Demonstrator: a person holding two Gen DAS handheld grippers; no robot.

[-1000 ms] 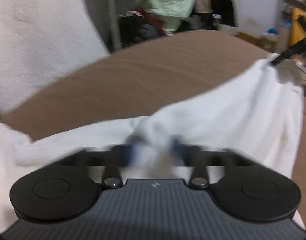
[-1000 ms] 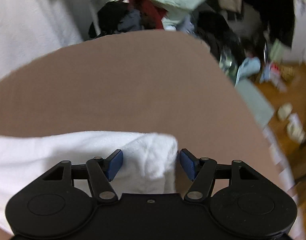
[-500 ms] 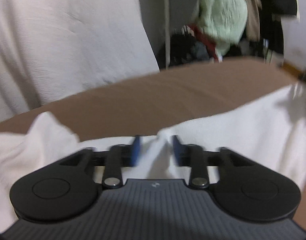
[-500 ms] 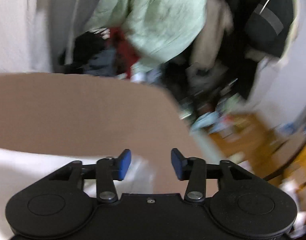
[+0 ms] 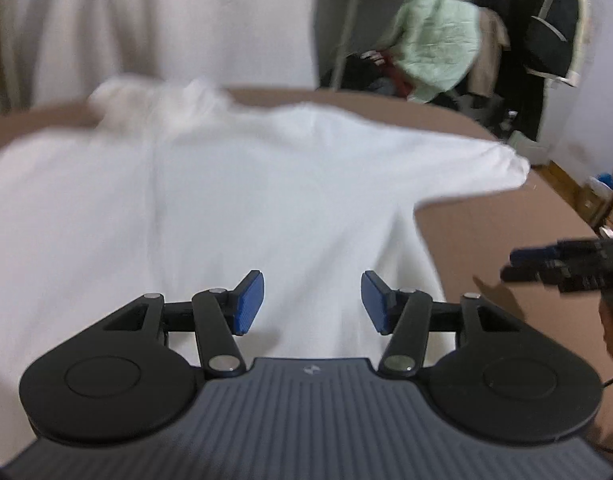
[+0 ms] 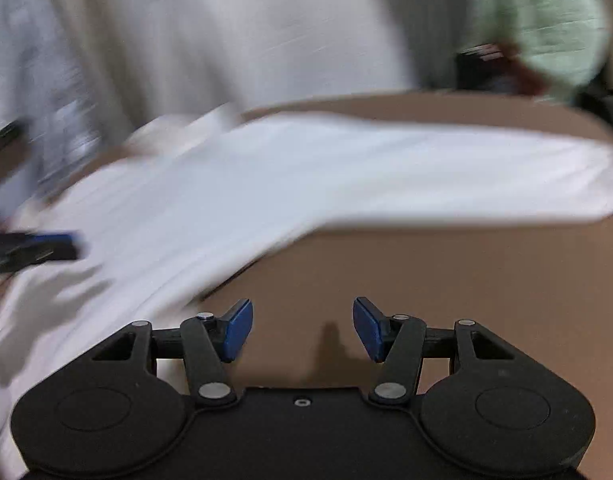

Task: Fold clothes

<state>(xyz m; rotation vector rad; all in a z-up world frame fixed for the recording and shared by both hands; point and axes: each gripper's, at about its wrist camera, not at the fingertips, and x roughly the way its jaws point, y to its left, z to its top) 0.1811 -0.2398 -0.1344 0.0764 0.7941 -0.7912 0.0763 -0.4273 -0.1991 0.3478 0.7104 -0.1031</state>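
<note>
Both claws have let go of the white shirt since the earlier frames & pulled back; it now lies spread on the brown bench, one sleeve stretched toward the bench's right end. My left claw hangs over the shirt's near part, jaws about half apart after opening, nothing between them. My right claw sits over bare bench just beside the shirt's edge, jaws just been opening, approx half apart, nothing gripped. Bkgd: pale curtain, green jacket.
</note>
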